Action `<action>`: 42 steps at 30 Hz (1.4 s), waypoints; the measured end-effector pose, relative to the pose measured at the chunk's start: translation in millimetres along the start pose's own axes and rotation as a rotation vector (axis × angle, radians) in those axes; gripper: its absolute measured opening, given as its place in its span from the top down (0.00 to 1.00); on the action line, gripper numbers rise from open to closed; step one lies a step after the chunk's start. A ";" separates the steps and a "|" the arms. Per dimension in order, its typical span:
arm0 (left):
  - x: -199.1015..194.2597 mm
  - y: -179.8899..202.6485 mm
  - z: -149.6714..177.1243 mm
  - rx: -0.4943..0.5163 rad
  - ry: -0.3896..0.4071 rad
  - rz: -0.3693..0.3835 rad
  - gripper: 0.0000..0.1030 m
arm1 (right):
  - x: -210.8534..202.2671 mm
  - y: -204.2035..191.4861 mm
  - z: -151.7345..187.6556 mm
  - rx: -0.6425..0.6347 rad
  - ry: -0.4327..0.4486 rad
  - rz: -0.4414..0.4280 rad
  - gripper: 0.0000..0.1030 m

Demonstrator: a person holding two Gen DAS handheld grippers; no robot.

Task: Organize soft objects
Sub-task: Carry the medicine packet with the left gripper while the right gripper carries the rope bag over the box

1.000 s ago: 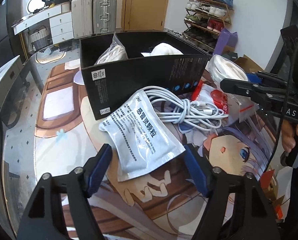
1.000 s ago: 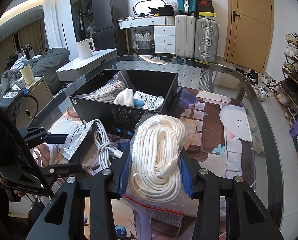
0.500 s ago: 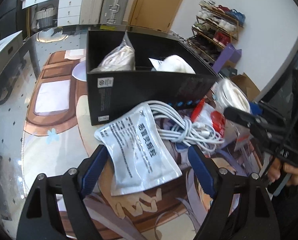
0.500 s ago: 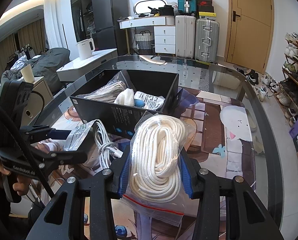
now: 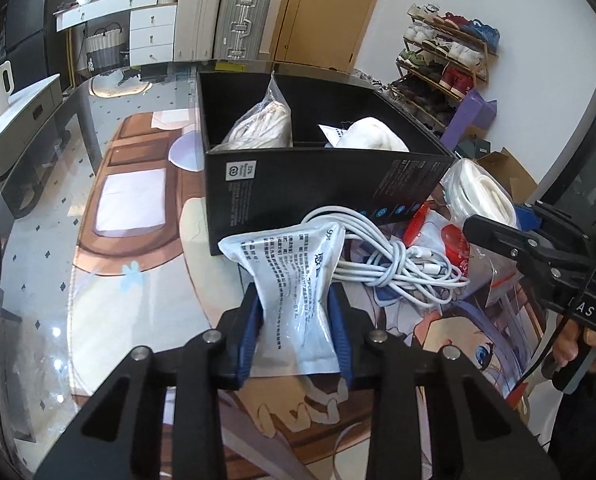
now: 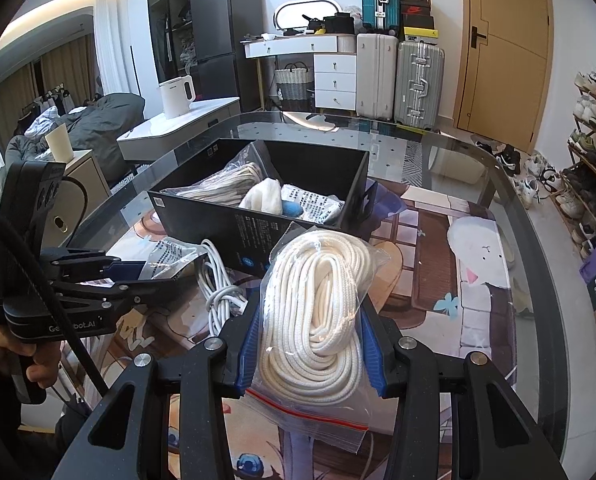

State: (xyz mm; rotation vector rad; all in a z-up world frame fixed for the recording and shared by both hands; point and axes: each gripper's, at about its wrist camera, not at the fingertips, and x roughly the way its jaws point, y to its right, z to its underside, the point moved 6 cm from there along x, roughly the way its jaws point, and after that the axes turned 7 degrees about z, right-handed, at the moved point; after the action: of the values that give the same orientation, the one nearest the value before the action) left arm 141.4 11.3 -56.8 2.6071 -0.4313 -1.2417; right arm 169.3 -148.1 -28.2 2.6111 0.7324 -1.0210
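Lifting the white sachet (image 5: 293, 276) cleanly is the job now: the left tool (image 5: 295, 320) is clenched on its lower half, the blue pads pinching it into a waist, while its upper end lies against the front wall of the black divided box (image 5: 298, 184) on the worktop (image 5: 49, 280). I would raise it straight up before swinging it over the wall, since the coiled white charging cable (image 5: 398, 264) lies touching the sachet's right edge and could be dragged along. The grip looks low on the packet, so it may flop; a slow carry would suit.

To the right, the right tool (image 6: 308, 344) is clamped on a zip bag of white rope (image 6: 318, 300), held above the printed mat in front of the box.

The left wrist view shows the pinch on the sachet and the bagged bundle in the box's left compartment (image 5: 257, 124). Only the right wrist view shows a printed packet and a blue item lying behind the white cloth (image 6: 263, 196) in the right compartment, so space there is tighter than the other view suggests.
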 end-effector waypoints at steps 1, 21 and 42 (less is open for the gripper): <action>-1.7 -0.2 0.5 0.006 0.004 -0.005 0.71 | -0.3 0.0 -0.4 -0.001 0.002 0.001 0.57; -50.0 3.2 -26.2 0.038 0.144 0.008 0.71 | -16.8 -6.3 -23.4 -0.002 0.088 -0.020 0.57; -45.3 1.5 -85.1 0.079 0.205 0.014 0.71 | -1.8 -8.6 -80.2 -0.031 0.126 -0.024 0.57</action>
State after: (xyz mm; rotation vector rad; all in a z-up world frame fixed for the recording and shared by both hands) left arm 180.6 32.1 28.8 2.7561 -0.4668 -0.9584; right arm 208.9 -110.0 30.9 2.6654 0.8025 -0.8508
